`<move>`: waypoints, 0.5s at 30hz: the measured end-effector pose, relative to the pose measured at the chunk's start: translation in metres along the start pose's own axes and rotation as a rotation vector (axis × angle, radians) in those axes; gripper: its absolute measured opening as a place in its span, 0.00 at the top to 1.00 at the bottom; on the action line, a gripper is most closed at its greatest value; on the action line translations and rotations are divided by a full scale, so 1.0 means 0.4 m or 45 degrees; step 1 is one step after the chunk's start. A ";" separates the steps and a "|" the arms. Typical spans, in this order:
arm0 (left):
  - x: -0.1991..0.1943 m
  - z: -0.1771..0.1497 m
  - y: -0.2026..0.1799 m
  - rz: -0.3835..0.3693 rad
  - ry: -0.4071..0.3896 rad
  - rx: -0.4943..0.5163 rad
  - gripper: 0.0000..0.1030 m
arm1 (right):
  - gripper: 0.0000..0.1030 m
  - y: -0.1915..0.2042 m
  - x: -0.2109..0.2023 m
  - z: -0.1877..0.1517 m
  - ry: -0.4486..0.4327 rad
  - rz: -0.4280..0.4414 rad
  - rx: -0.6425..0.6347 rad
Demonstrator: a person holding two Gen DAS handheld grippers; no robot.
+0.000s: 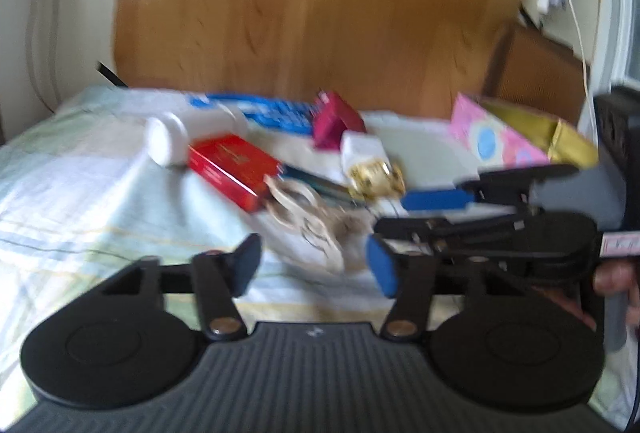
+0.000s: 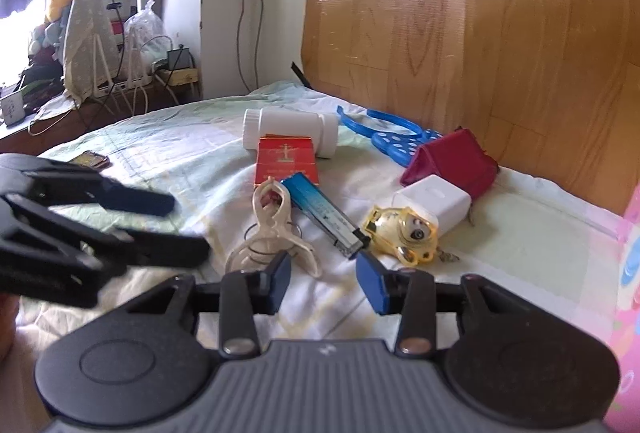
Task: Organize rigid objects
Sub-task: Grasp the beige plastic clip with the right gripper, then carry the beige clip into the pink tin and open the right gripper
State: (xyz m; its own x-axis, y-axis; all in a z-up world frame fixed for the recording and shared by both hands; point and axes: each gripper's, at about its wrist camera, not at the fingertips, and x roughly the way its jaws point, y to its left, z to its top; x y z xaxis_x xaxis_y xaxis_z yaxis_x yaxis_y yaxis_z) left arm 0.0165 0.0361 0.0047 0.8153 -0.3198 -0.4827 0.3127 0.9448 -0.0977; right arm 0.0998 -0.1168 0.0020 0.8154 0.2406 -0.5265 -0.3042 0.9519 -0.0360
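Claws (image 1: 316, 267) (image 2: 326, 279), two, gape empty above one bottle (image 2: 290, 133), one lighter (image 2: 324, 219).

White bottle (image 2: 290, 132) lying flat, red box (image 2: 287, 161) touching, blue lighter (image 2: 324, 211) beside

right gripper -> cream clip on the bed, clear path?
Probably yes. The right gripper sits open and empty, with the cream clip just beyond its left finger and only bedsheet between. The blue lighter lies close beside the clip, and the left gripper hovers nearby; both could crowd it.
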 end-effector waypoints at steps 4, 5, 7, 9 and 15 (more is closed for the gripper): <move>0.050 -0.005 -0.006 0.036 0.124 0.022 0.63 | 0.69 -0.012 0.022 0.005 0.018 0.037 -0.021; 0.051 -0.003 -0.003 0.042 0.119 0.016 0.64 | 0.73 -0.014 0.030 0.007 0.025 0.052 -0.020; 0.055 -0.004 0.000 0.053 0.116 0.015 0.68 | 0.86 -0.012 0.046 0.011 0.047 0.090 -0.017; 0.052 -0.009 -0.003 0.087 0.110 0.032 0.82 | 0.92 0.004 0.055 0.012 0.074 0.094 -0.039; 0.013 -0.021 -0.037 0.004 0.115 0.080 0.89 | 0.93 0.058 -0.021 -0.024 0.080 0.027 -0.093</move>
State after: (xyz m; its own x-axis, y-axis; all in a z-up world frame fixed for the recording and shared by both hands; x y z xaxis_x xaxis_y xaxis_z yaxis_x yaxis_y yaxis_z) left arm 0.0119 0.0213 -0.0036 0.7700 -0.3065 -0.5596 0.3424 0.9386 -0.0429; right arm 0.0812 -0.0986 -0.0027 0.7768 0.2461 -0.5797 -0.3581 0.9298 -0.0851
